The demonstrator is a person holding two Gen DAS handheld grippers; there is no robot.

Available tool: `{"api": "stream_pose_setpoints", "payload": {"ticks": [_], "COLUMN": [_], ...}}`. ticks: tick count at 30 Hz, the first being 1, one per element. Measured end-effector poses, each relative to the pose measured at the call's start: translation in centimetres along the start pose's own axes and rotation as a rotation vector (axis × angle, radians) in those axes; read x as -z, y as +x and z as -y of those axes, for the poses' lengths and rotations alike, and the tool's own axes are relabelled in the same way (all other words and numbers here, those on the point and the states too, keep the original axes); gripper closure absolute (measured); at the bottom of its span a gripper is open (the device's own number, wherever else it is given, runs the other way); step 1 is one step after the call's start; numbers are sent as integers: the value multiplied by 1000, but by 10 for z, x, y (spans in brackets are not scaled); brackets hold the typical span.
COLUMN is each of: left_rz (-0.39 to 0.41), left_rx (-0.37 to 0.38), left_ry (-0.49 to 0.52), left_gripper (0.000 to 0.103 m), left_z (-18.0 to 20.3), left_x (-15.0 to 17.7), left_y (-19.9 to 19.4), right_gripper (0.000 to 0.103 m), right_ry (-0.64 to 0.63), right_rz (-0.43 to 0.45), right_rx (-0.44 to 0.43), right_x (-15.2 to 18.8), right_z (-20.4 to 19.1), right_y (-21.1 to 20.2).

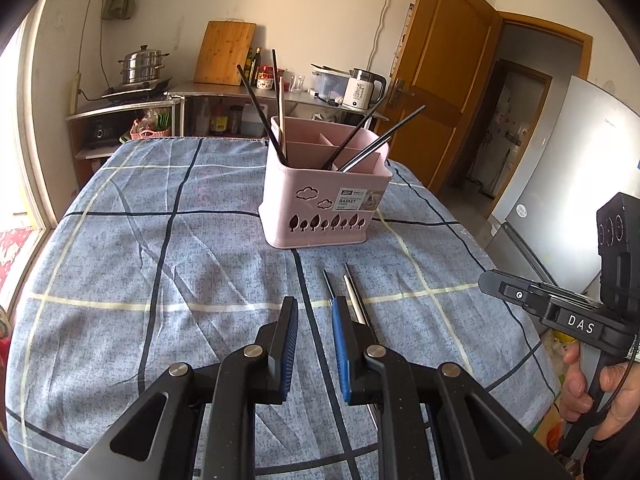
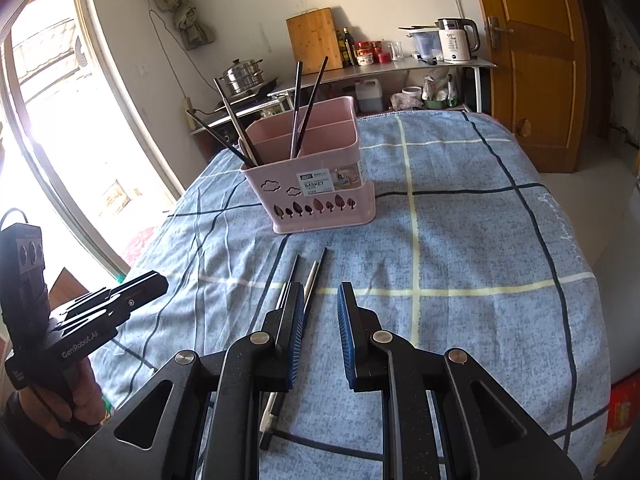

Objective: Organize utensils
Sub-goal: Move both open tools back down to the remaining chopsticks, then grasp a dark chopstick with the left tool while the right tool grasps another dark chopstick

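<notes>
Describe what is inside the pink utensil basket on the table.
The pink utensil basket has divided compartments holding several dark chopsticks and a few lighter ones, leaning outward. Its walls hide their lower ends and the bottom.

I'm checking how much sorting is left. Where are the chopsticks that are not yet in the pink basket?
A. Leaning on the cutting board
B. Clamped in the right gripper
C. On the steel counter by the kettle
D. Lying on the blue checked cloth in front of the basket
D: two loose chopsticks lie flat on the blue checked cloth in front of the pink basket, and both the left gripper and right gripper are empty.
</notes>
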State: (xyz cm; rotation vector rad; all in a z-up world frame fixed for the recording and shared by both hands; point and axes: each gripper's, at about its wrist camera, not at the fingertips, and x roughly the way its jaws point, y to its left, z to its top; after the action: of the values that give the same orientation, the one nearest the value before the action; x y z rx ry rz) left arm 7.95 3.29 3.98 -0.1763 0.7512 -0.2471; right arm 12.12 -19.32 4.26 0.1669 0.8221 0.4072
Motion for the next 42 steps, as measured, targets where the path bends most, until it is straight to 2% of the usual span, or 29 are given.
{"api": "stream_pose_setpoints", "payload": {"ticks": [16, 25, 39, 42], "left_rz": [-64, -98, -127, -135], "left_rx": [13, 24, 24, 28], "left_ry": [-9, -13, -46, -49], "left_gripper": [86, 86, 86, 86], "left_z": [-4, -7, -18, -18], "left_x": [-3, -10, -17, -19], "left_y": [40, 75, 103, 109], "right_gripper": [85, 85, 85, 91], "right_ry": [-15, -25, 25, 25], "right_rz": [-73, -139, -225, -233], "right_rx": [0, 3, 10, 17], "right_x": [0, -7, -31, -34], "right_z": [-6, -8, 0, 3], "right_y": [40, 87, 163, 172]}}
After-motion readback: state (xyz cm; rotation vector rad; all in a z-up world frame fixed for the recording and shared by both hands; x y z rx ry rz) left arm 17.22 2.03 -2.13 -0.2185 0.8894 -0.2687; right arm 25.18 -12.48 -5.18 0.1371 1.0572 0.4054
